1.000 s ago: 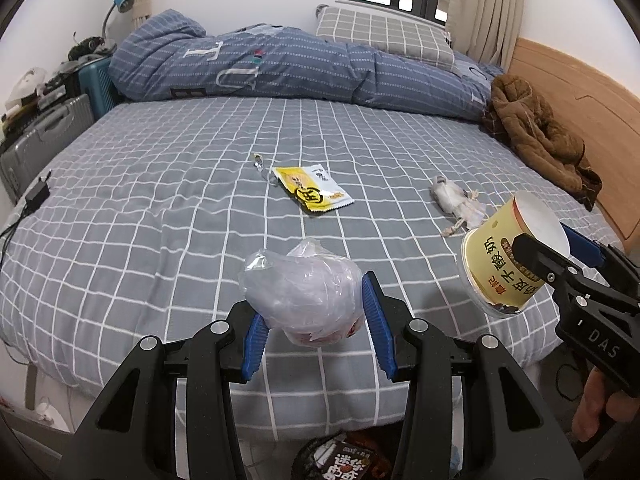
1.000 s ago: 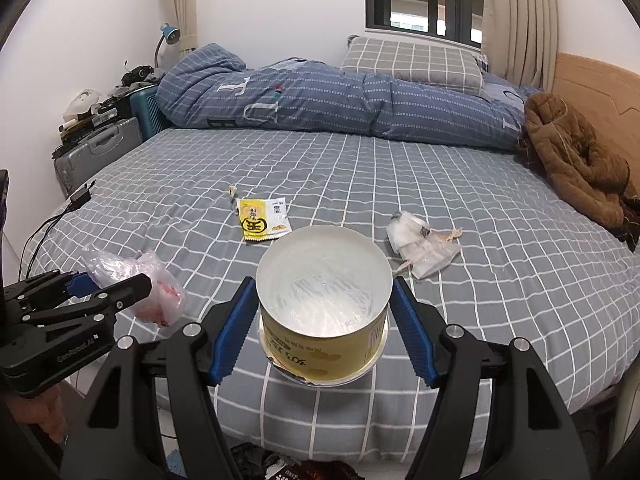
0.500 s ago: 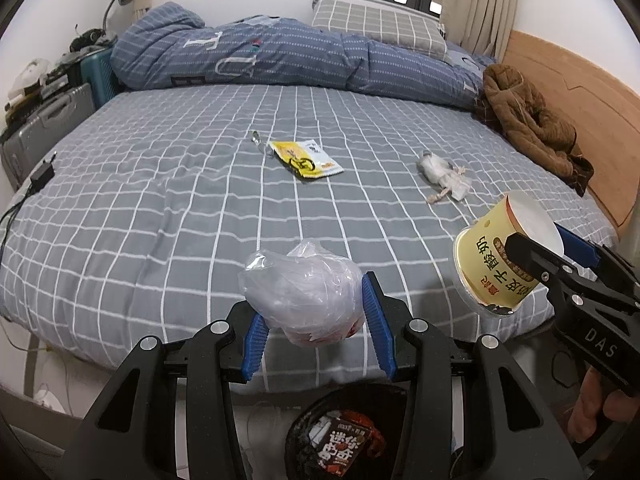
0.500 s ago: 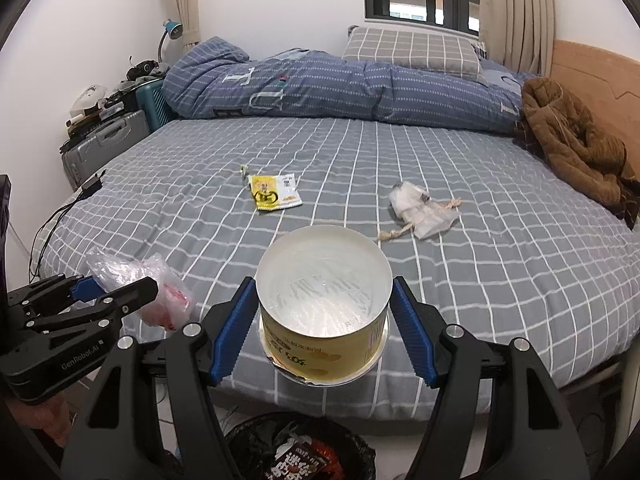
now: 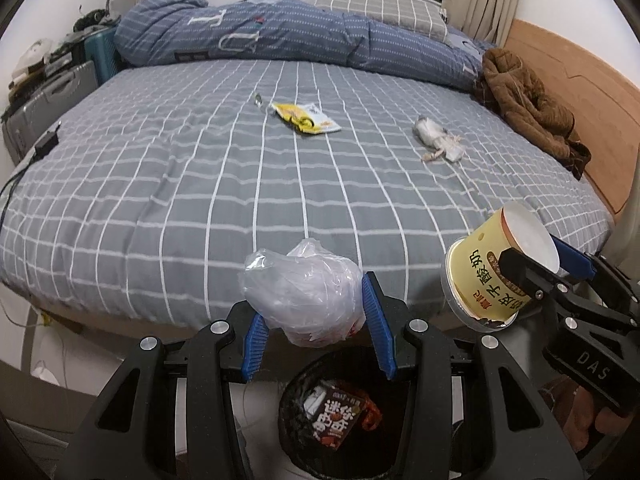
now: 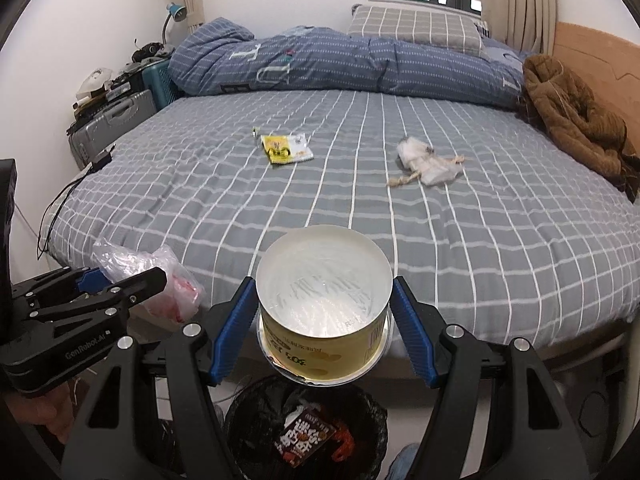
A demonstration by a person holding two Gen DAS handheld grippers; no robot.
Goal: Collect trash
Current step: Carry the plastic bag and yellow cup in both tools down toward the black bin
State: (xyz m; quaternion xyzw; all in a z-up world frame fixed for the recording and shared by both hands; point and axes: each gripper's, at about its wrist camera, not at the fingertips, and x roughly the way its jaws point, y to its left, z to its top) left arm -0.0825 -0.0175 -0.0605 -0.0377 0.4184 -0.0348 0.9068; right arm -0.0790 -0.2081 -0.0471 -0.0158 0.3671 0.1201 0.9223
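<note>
Yogurt cup (image 6: 324, 312) mouth fwd, clamped in right jaws; left jaws clamp plastic bag (image 5: 304, 300) above bin (image 5: 340, 412).

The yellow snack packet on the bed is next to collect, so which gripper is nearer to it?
Neither clearly. Both hang off the bed's near edge, above the trash bin, far from the yellow snack packet: left gripper clamps a plastic bag, right gripper a yellow cup.

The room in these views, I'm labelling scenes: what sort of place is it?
A bedroom, most likely: a bed with a rolled duvet and pillow, and a wooden headboard.
</note>
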